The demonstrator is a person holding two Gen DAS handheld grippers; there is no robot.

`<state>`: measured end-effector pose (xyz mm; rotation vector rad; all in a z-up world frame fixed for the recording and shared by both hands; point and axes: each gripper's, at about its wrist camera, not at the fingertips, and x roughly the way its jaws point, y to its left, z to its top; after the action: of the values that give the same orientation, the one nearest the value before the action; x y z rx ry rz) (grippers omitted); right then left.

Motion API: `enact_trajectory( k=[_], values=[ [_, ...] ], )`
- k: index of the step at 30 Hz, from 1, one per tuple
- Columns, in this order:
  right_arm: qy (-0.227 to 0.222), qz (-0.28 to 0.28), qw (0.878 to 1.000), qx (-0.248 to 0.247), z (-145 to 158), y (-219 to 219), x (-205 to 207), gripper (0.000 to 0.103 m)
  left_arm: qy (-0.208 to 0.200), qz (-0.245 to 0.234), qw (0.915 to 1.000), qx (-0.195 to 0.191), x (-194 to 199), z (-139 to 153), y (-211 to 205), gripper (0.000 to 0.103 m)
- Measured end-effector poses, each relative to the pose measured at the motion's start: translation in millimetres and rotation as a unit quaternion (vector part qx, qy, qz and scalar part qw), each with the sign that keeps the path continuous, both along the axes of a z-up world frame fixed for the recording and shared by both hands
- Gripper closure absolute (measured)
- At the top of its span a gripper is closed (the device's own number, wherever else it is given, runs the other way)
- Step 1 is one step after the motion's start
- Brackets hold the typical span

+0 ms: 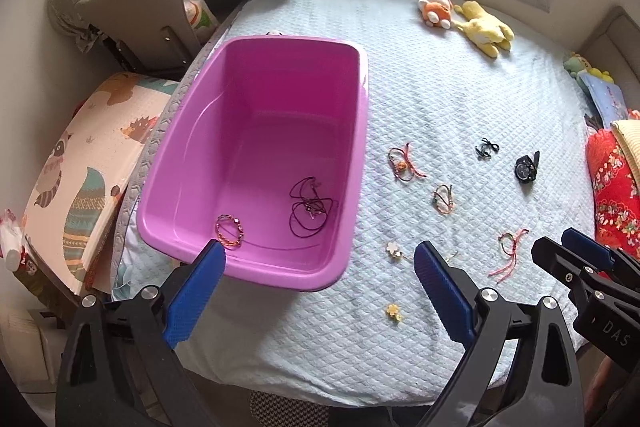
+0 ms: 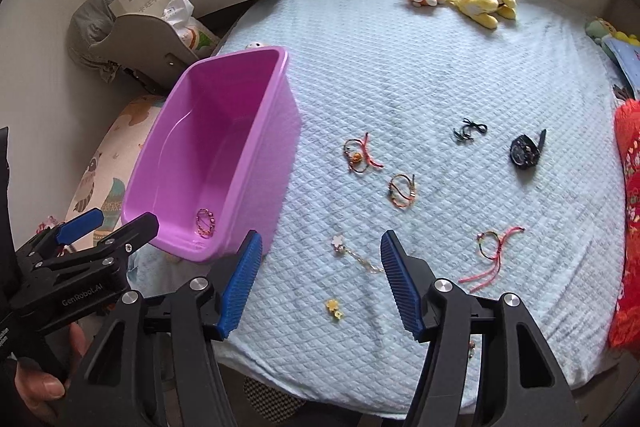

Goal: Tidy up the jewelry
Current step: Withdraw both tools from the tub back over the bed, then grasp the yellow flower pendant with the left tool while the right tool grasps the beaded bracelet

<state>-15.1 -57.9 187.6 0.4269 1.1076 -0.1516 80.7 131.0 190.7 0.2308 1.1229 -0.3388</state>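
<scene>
While the bed [image 2: 400,67] is carrying everything, the purple bin [image 1: 352,147] is sitting at its left edge holding a beaded bracelet [image 1: 229,230] and dark cords [image 1: 312,209]; both the left gripper [image 1: 320,267] and right gripper [image 2: 322,267] are hovering with fingers spread, empty; cord bracelets [image 2: 362,153] and a watch [image 2: 524,151] are lying right of the bin

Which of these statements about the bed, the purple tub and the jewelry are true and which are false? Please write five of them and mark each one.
1. The tub holds a beaded bracelet and dark cords. True.
2. The watch lies inside the tub. False: it lies on the blanket.
3. Both tongs are open, holding nothing. True: left tongs, right tongs.
4. The yellow flower charm is the piece lying farthest from the cameras. False: it is the nearest.
5. The tub lies tipped on its side. False: it stands upright.
</scene>
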Motion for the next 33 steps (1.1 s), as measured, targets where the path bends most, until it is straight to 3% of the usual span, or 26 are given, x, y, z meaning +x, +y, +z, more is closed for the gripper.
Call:
enact_trajectory(
  k=[8,16,25,33],
  values=[
    [0.011,-0.062,0.998,0.001,-20.5,-50.1,-69.2,0.042,0.004,-0.029,0.9995,-0.015,-40.4,-12.0,-40.6,0.008],
    [0.023,-0.074,0.997,-0.004,-63.6,-86.3,-132.2,0.041,0.013,-0.029,0.9995,-0.007,-88.8,-48.1,-66.3,0.008],
    [0.037,-0.071,0.997,0.006,-142.2,-102.0,-183.9,0.041,0.024,-0.017,0.9992,0.028,-135.3,-120.4,-75.3,0.008],
    [0.044,-0.089,0.995,-0.008,-206.0,-98.8,-197.3,0.041,0.038,-0.034,0.9976,0.046,-133.7,-199.4,-74.6,0.008]
  ],
)
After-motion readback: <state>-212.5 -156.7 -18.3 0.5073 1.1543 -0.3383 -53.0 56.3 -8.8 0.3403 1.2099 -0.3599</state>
